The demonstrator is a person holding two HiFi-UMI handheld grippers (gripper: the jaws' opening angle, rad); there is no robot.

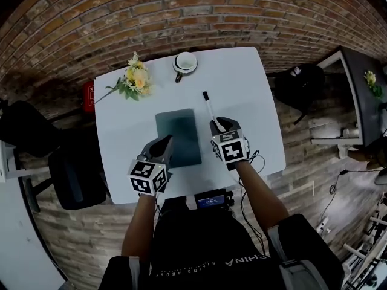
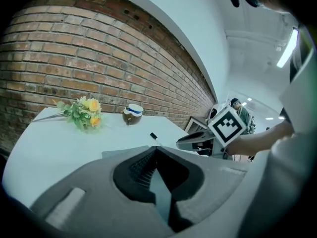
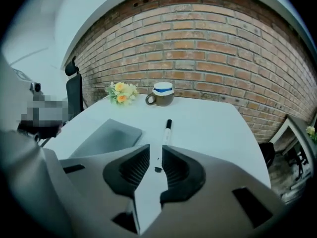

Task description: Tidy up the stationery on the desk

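Note:
A dark grey notebook [image 1: 178,136] lies flat at the middle of the white table [image 1: 242,83]. To its right lies a white marker pen [image 1: 210,109] with a black cap pointing away from me. My left gripper [image 1: 164,142] is shut and empty, just above the notebook's [image 2: 124,152] near left edge. My right gripper [image 1: 219,125] is open, its jaws a narrow gap apart, at the pen's near end. In the right gripper view the pen [image 3: 167,133] runs from the gap between the jaws [image 3: 156,150] straight ahead; the pads are not pressing on it.
A mug [image 1: 185,63] stands at the table's far edge and a bunch of yellow flowers [image 1: 136,80] lies at the far left. Black chairs [image 1: 75,174] stand left of the table, and a red object [image 1: 89,95] is beside its left edge. A brick wall is behind.

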